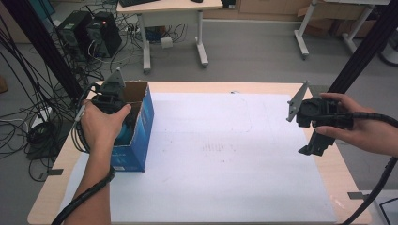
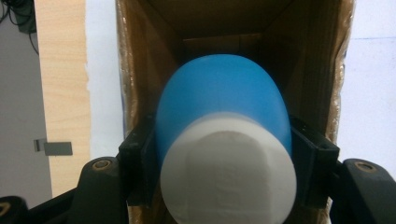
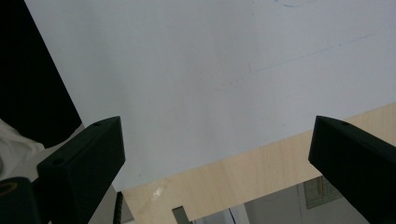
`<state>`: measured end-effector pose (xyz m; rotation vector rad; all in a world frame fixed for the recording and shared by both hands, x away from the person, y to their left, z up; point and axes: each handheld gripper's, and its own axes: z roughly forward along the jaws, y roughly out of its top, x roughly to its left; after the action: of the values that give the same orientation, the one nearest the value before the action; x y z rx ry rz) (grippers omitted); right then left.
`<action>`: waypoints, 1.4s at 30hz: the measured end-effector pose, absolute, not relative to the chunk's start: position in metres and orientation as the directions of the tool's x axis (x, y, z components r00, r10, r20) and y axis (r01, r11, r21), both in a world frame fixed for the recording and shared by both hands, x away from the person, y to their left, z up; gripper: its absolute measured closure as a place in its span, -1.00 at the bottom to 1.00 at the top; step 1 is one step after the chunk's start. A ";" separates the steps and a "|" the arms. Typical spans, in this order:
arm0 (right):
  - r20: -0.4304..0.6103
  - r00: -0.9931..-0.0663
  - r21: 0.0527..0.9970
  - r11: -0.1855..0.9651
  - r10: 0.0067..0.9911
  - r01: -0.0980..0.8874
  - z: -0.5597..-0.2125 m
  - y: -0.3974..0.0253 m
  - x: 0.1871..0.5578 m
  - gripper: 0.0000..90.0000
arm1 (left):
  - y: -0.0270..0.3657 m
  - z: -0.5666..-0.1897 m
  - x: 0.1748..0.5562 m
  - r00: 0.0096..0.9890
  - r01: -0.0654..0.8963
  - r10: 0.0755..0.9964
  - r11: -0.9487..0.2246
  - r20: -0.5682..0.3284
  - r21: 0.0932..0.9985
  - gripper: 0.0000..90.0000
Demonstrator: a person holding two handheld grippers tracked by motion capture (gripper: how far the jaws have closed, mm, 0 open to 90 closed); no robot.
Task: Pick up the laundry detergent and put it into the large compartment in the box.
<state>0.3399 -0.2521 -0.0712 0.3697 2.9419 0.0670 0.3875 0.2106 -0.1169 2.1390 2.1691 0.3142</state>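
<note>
Office-like room with grey floor, black computer towers [image 1: 89, 33] and tangled cables beyond the far left corner, pale desks further back. In front, a light wooden worktop [image 1: 328, 173] covered almost edge to edge by a large white paper sheet [image 1: 220, 154].

Near the worktop's left edge, towards the far corner, an open-topped blue cardboard box [image 1: 141, 126] with a plain brown inside, standing upright on the sheet.

Left hand [image 1: 101, 129] over the box mouth, holding the left gripper [image 2: 224, 149] pointed down into it. In the left gripper view, jaws pressed against both sides of a blue plastic bottle with a broad white cap [image 2: 224, 140], cap end nearest the camera, blue body reaching down between the brown box walls. Bottle possibly clear of the box floor; too dark down there to tell.

Right hand [image 1: 361, 129] above the worktop's right edge, about midway along it, holding the right gripper [image 1: 315, 149] clear of the surface. In the right gripper view, the black jaws spread wide apart with nothing between them, white sheet and a strip of bare wood edge beyond.
</note>
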 end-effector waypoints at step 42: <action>-0.159 -0.955 0.060 0.968 0.249 0.243 -0.075 -0.252 0.342 -0.92 | 0.222 -0.120 0.386 -0.053 0.977 0.997 0.042 0.050 0.209 -0.29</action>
<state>0.3421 -0.2517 -0.0748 0.3715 2.9519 0.0591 0.3858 0.2216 -0.1197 2.0832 2.1861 0.2845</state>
